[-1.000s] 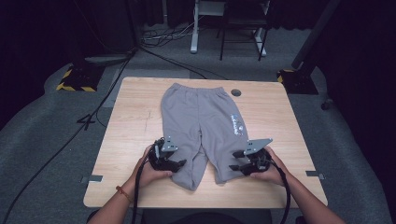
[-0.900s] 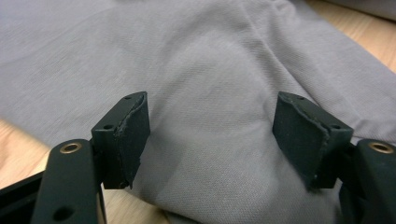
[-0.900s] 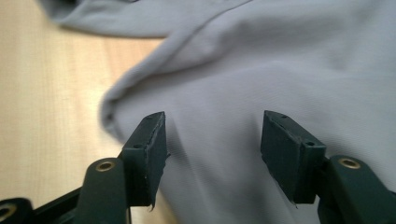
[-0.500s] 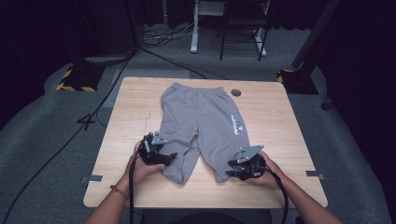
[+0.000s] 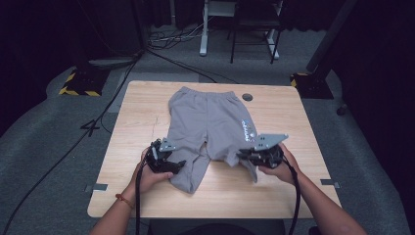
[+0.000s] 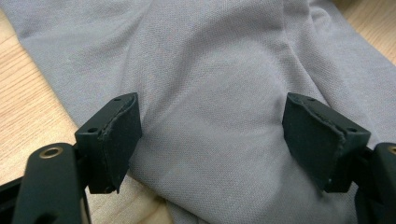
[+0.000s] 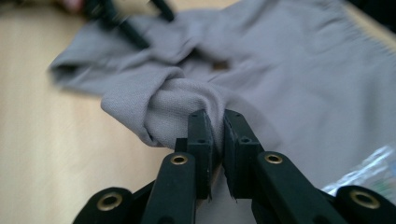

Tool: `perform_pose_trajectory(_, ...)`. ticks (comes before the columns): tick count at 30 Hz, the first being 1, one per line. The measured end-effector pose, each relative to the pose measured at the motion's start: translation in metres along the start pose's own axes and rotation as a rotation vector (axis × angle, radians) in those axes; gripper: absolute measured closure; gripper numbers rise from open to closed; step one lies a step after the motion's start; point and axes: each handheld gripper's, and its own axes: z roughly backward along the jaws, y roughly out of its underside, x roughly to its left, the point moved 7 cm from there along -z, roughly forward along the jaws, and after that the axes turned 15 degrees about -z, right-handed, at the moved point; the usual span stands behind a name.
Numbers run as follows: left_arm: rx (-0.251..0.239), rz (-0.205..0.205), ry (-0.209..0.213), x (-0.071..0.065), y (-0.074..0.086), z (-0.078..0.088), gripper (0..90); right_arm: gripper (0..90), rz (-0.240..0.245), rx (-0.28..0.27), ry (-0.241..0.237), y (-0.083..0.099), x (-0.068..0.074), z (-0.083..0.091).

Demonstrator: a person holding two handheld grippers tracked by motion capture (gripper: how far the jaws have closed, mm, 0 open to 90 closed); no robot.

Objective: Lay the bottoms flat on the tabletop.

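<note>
- While the grey shorts [image 5: 208,127] lie flat on the counter [image 5: 137,117], waistband far, legs near, a fold looks begun.
- Right tongs [image 7: 215,140]: have just been closing; now pinching a bunched leg hem, lifted slightly.
- Left tongs [image 6: 210,140]: spread, straddling the other leg, pads clear of cloth.
- Next move, judged: left tongs must close on their hem, then both carry the legs toward the waistband.
- Shorts: soft knit, pale print on one leg.
</note>
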Motion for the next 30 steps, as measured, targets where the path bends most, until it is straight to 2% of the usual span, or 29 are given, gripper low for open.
perform_pose_trajectory(2,0.0,0.0,0.0,0.0,0.0,0.0,21.2,82.6,-0.014,-0.008,0.04,-0.02,-0.016,-0.004)
perform_pose_trajectory(4,0.0,-0.002,0.001,0.0,0.0,0.0,21.3,82.6,-0.032,-0.009,0.06,-0.039,-0.032,-0.013)
perform_pose_trajectory(6,0.0,-0.004,0.003,0.0,0.0,0.0,21.2,82.8,-0.012,0.006,0.127,-0.053,-0.05,-0.025)
perform_pose_trajectory(8,0.0,-0.005,0.003,0.0,0.0,0.0,21.3,83.1,-0.043,0.002,0.158,-0.066,-0.07,-0.037)
perform_pose_trajectory(10,0.0,-0.007,0.004,0.0,0.0,0.0,21.3,82.4,-0.039,-0.003,0.223,-0.077,-0.09,-0.049)
perform_pose_trajectory(14,-0.002,-0.009,0.006,0.0,0.0,0.0,21.2,72.3,-0.098,0.021,0.377,-0.086,-0.138,-0.07)
perform_pose_trajectory(15,-0.003,-0.008,0.006,-0.001,0.0,0.0,21.2,71.6,-0.115,0.027,0.406,-0.085,-0.147,-0.073)
perform_pose_trajectory(16,-0.003,-0.009,0.008,-0.001,0.0,0.0,21.3,70.6,-0.133,0.027,0.409,-0.084,-0.152,-0.074)
perform_pose_trajectory(18,-0.003,-0.013,0.01,-0.001,0.0,0.0,21.3,68.8,-0.151,-0.002,0.366,-0.084,-0.147,-0.072)
perform_pose_trajectory(21,-0.003,-0.014,0.011,-0.001,0.0,0.0,21.3,65.6,-0.142,-0.033,0.309,-0.08,-0.132,-0.062)
perform_pose_trajectory(24,-0.002,-0.013,0.01,-0.001,0.0,0.0,21.3,63.3,-0.16,-0.069,0.195,-0.071,-0.107,-0.049)
perform_pose_trajectory(26,-0.002,-0.013,0.01,-0.001,0.0,0.0,21.3,61.6,-0.111,-0.038,0.134,-0.056,-0.085,-0.043)
perform_pose_trajectory(28,-0.002,-0.013,0.011,-0.001,0.0,0.0,21.2,60.3,-0.09,0.0,0.067,-0.036,-0.062,-0.041)
perform_pose_trajectory(30,-0.004,-0.01,0.013,-0.001,0.0,0.0,21.2,58.8,-0.05,0.046,0.034,-0.014,-0.043,-0.043)
